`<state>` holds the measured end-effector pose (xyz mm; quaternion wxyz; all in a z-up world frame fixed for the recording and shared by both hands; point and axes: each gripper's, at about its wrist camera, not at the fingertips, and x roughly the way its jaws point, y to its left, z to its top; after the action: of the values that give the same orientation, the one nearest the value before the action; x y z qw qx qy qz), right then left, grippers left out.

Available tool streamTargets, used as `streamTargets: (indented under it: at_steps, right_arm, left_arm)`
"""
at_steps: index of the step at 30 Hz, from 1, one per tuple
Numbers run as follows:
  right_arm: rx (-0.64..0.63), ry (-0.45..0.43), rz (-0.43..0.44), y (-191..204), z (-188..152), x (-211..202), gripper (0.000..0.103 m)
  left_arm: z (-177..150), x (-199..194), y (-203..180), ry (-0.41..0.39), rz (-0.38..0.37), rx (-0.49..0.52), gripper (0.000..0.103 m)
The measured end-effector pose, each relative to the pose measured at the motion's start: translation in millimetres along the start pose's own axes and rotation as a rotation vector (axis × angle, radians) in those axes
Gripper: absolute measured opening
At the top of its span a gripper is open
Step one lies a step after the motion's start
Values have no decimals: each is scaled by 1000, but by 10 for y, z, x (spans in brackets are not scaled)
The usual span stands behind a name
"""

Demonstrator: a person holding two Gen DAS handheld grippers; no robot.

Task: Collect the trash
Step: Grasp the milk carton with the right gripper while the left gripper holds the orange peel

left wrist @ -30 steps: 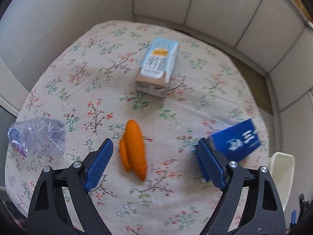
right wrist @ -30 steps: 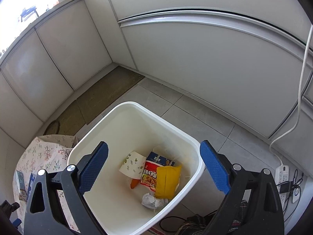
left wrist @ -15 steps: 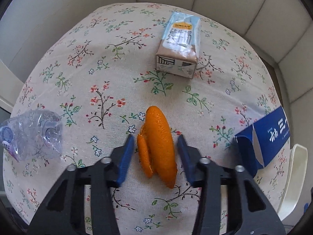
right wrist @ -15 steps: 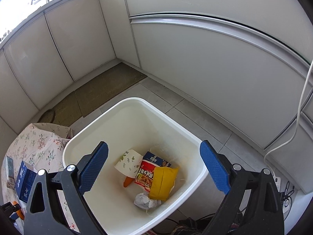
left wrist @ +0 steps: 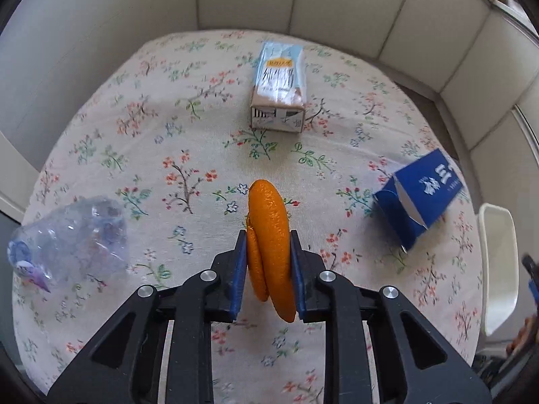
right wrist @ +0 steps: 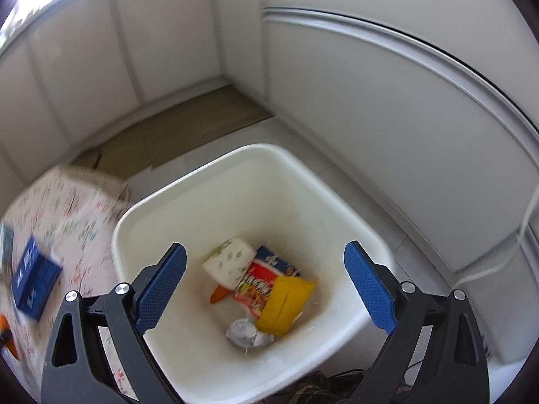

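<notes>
My left gripper (left wrist: 267, 271) is shut on an orange peel (left wrist: 269, 245) and holds it just above the floral tablecloth (left wrist: 188, 148). A light blue carton (left wrist: 279, 87) lies further back. A dark blue box (left wrist: 419, 198) lies at the right, and a crushed clear plastic bottle (left wrist: 70, 239) at the left. My right gripper (right wrist: 266, 286) is open and empty above a white trash bin (right wrist: 256, 168). The bin holds a paper cup, snack wrappers, a yellow packet and crumpled foil.
The bin's rim (left wrist: 495, 269) shows beside the table's right edge in the left wrist view. The table corner (right wrist: 60, 208) with the dark blue box (right wrist: 33, 279) stands left of the bin. White wall panels surround the spot; a white cable (right wrist: 512, 252) hangs at the right.
My left gripper closed on the orange peel and lifted slightly with it. My right gripper stayed open and swung left over the bin, bringing more of the table into view.
</notes>
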<state>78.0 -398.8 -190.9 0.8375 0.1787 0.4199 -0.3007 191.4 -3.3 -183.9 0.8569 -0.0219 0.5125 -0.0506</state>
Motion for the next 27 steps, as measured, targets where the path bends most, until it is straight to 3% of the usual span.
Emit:
streamTargets:
  at_steps: [4, 10, 15, 21, 27]
  right_arm:
    - [-97, 17, 76, 640, 148, -72, 92]
    - [-312, 19, 217, 2123, 417, -391, 92]
    - [-438, 96, 281, 3190, 440, -498, 92]
    - [-533, 189, 256, 3996, 267, -314, 92]
    - [-553, 286, 224, 4416, 78, -21, 92]
  left_arm:
    - [-108, -283, 59, -48, -26, 70, 22]
    - [-245, -493, 219, -131, -49, 89, 23]
    - [-203, -439, 358, -101, -118, 31, 23]
    - [-156, -415, 454, -70, -173, -12, 23]
    - [-144, -398, 492, -37, -200, -23, 23]
